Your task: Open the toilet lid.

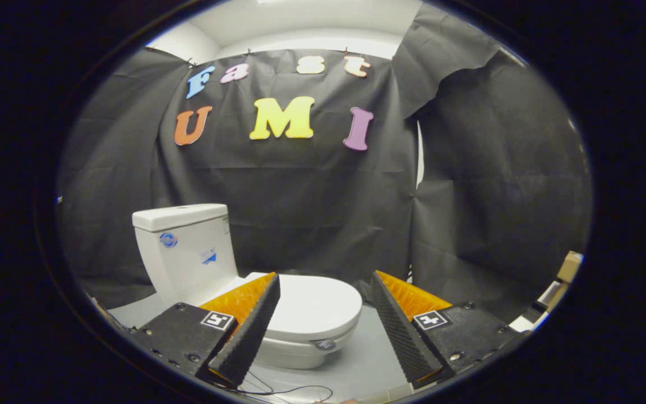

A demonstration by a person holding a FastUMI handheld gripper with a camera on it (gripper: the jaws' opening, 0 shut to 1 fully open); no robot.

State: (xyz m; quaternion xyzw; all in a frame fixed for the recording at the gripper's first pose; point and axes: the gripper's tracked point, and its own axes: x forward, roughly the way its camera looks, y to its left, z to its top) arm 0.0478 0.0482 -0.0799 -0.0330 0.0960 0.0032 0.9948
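Hovering above a pale grey floor (365, 359), the hand-held gripper (323, 283) has its two ridged fingers spread wide apart, gripping nothing. One finger (247, 336) stands to the left and the other finger (401, 331) to the right, with a broad open gap between them.

A glossy white ceramic toilet (295, 348) sits just ahead of the fingers, turned at an angle so that its bowl points toward the gripper and to the right. The smooth white oval toilet lid (314, 306) lies flat and closed on the bowl. Most of the lid shows in the gap between the fingers, nearer to the left finger, whose tip overlaps the lid's left part in this view; whether they touch cannot be told. The right finger stands apart from the toilet, to the right of the bowl.

Behind the lid and to its left rises the toilet's boxy white tank (188, 252), topped by a flat white cover, with two small stickers on its front face.

A wrinkled black cloth wall (312, 213) hangs behind the toilet and wraps around to the right. Far to the right of the toilet, at the foot of the cloth, lies a brown cardboard box (568, 266). Thin dark cables (278, 390) trail across the floor in front of the bowl, below the fingers.
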